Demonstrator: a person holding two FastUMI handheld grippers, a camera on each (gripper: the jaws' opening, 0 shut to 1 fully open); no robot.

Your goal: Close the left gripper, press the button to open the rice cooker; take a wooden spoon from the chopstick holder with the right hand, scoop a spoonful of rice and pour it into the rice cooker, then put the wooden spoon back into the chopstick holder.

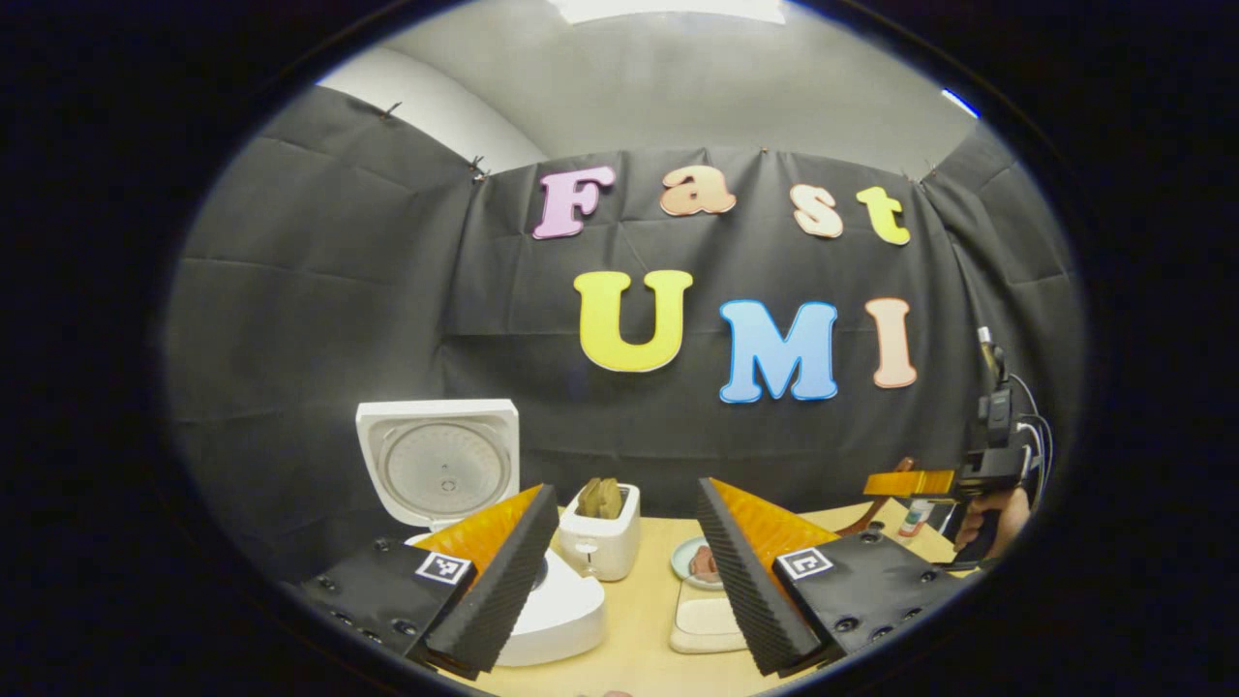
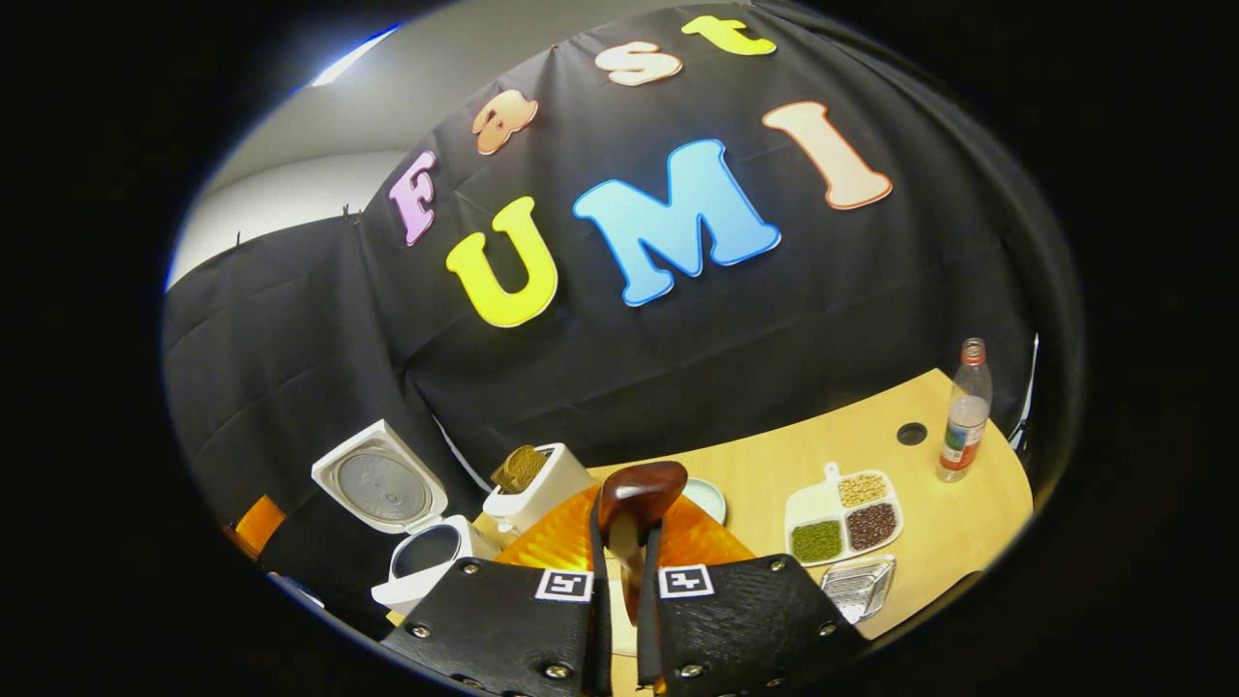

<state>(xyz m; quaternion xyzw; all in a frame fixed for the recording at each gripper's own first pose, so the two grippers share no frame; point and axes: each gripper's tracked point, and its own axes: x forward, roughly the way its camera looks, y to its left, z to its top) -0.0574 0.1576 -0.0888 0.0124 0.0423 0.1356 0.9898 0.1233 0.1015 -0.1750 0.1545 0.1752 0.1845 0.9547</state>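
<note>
Judging by the layout, at the scooping step: lid of the rice cooker (image 2: 387, 503) already up at eight o'clock in the right gripper view, and the wooden spoon (image 2: 639, 494) already out of the chopstick holder (image 2: 537, 489). Pinching the spoon handle between the nearly closed fingers of the right gripper (image 2: 624, 542), bowl end sticking up at six o'clock; cannot tell whether anything lies in the bowl. Holding the left gripper (image 1: 627, 489) idle, fingers spread wide, with the cooker at seven o'clock behind its left finger. Next, probably, swinging right toward the divided dish (image 2: 842, 523) at four o'clock, where the pale grains in the top compartment look like the rice, though too small to be sure; calls for tipping the spoon down into that one compartment without stirring up the green or dark ones, then carrying it level across to the open pot. Counted on the table (image 2: 929, 523): one cooker, one holder, one spoon in hand, one three-part dish, one metal tray (image 2: 857, 586), one bottle (image 2: 963, 411), one small plate (image 2: 707, 499), two grippers.
</note>
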